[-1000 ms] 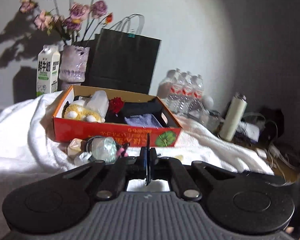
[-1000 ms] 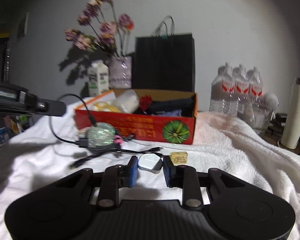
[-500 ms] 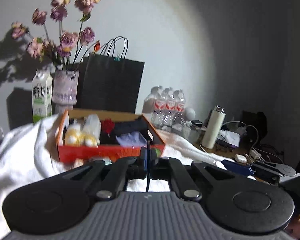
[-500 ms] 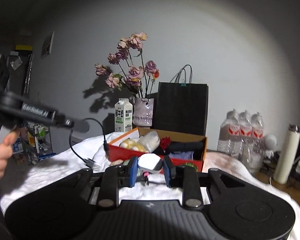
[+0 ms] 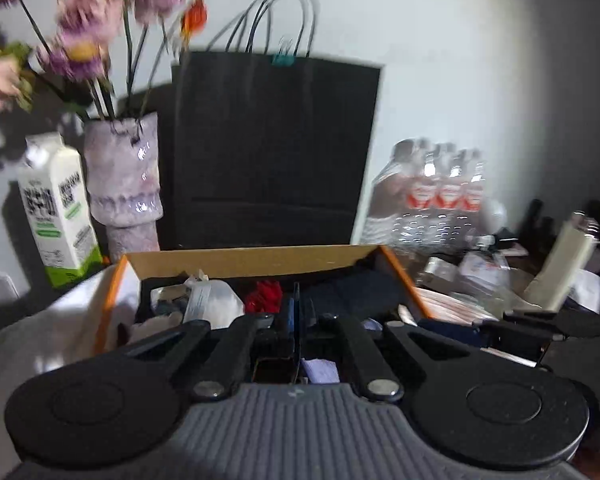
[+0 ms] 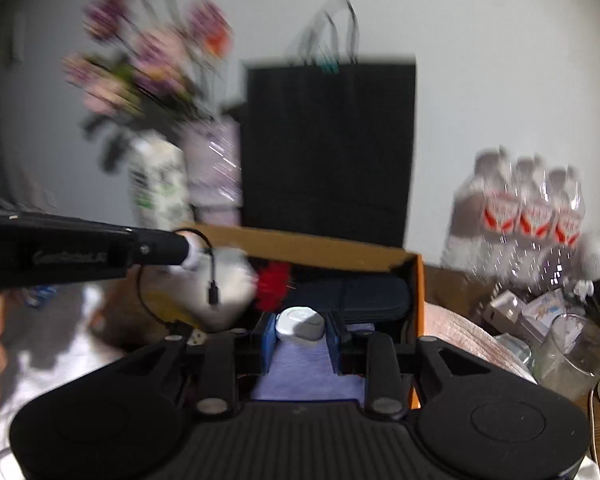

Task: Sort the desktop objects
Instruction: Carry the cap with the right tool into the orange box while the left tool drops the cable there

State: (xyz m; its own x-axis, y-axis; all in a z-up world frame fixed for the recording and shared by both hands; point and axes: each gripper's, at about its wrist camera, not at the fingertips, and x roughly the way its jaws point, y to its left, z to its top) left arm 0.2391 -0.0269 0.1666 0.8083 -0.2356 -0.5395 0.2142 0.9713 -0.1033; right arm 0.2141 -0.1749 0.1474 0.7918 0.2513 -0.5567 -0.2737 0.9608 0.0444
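Orange-walled cardboard box lies just ahead of both our grippers, and its inside is crowded: a dark pouch, a red fuzzy item, a pale purple packet and white wrapped things. Our right gripper pinches a small white rounded case between its blue pads, hanging over the box's right half, near the right wall. Our left gripper has its fingers pressed together on a thin black cable, whose loose plugs dangle over the box's left half. We cannot tell how high either one hangs above the contents. Behind the back wall stand a black paper bag, a vase and a milk carton; water bottles and a glass crowd the right side.
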